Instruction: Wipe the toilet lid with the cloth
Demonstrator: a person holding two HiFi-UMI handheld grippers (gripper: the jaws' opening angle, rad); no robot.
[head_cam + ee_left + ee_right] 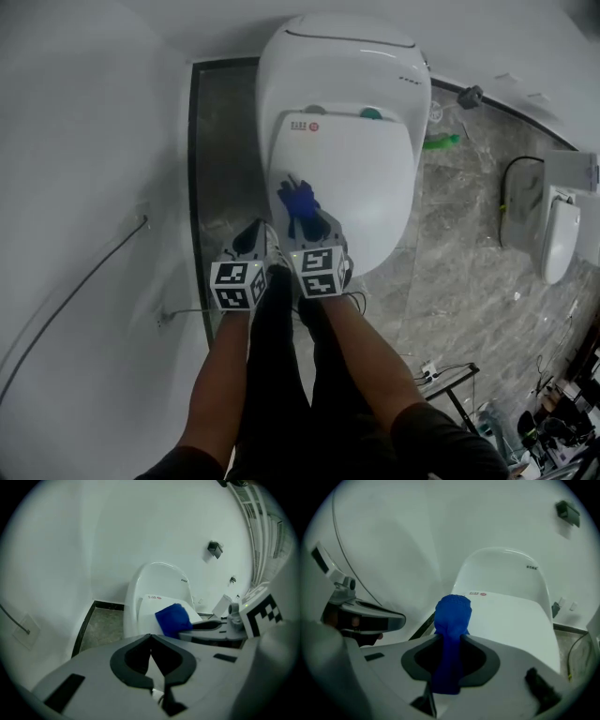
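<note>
The white toilet lid (352, 178) is closed, with a small red mark near its hinge edge. A blue cloth (298, 202) lies bunched on the lid's near left part, and my right gripper (306, 223) is shut on it. In the right gripper view the cloth (453, 616) runs up between the jaws and bulges out past the fingertips of the right gripper (451, 638), over the lid (515, 620). My left gripper (251, 240) hangs just left of the toilet, shut and holding nothing. In its own view the left gripper (151, 638) has its jaws meeting, with the cloth (173, 619) ahead to the right.
A dark floor strip (216, 169) runs between the toilet and the white wall on the left. A green object (441, 142) and a hose fitting (471, 96) lie on the marble floor to the right. Another white fixture (561, 234) stands farther right. The person's legs are below.
</note>
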